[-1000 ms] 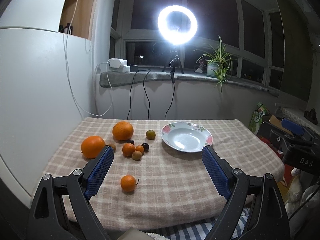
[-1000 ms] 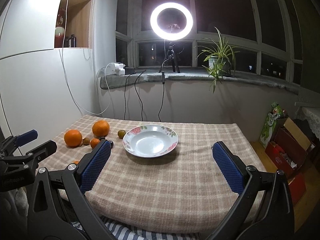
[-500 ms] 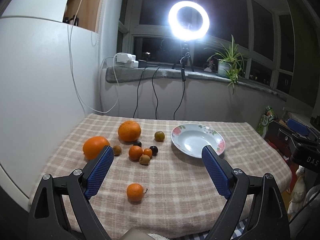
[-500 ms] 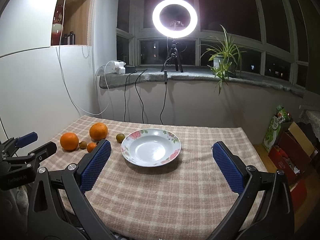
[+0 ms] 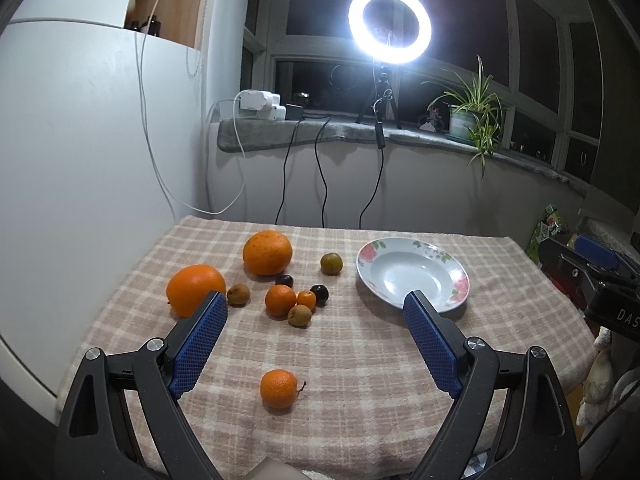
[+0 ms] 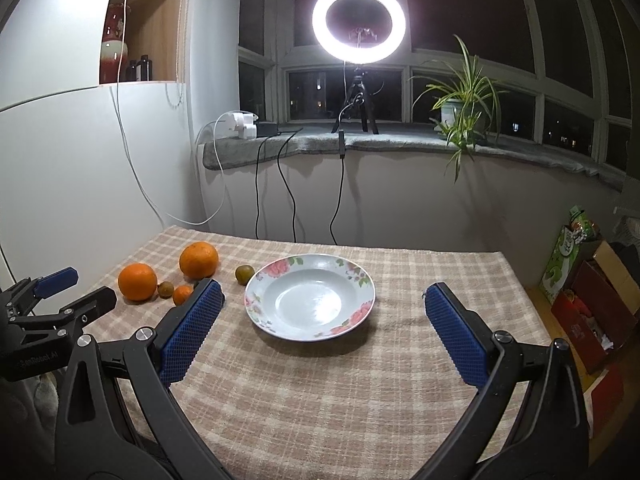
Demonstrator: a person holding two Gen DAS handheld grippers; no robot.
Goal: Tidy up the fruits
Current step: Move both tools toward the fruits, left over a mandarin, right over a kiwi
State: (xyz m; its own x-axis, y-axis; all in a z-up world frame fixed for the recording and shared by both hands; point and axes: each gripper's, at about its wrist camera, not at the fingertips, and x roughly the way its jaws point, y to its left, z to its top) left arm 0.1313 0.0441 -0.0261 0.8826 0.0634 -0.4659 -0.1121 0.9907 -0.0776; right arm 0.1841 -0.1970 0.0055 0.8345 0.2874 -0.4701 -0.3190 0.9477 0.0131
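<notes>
A floral-rimmed white plate lies empty on the checked tablecloth. Left of it lie two big oranges, a greenish fruit, and a cluster of small tangerines, brown fruits and dark cherries. One tangerine lies alone near the front, between my left gripper's fingers. My left gripper is open and empty above the table's front. My right gripper is open and empty, just in front of the plate.
A ring light on a tripod, a potted plant and chargers with hanging cables stand on the windowsill behind. A white cabinet flanks the table's left. Boxes sit on the floor at the right.
Both grippers have moved forward over the table and the fruits and plate look closer. Both stay open and empty. No fruit has moved.
</notes>
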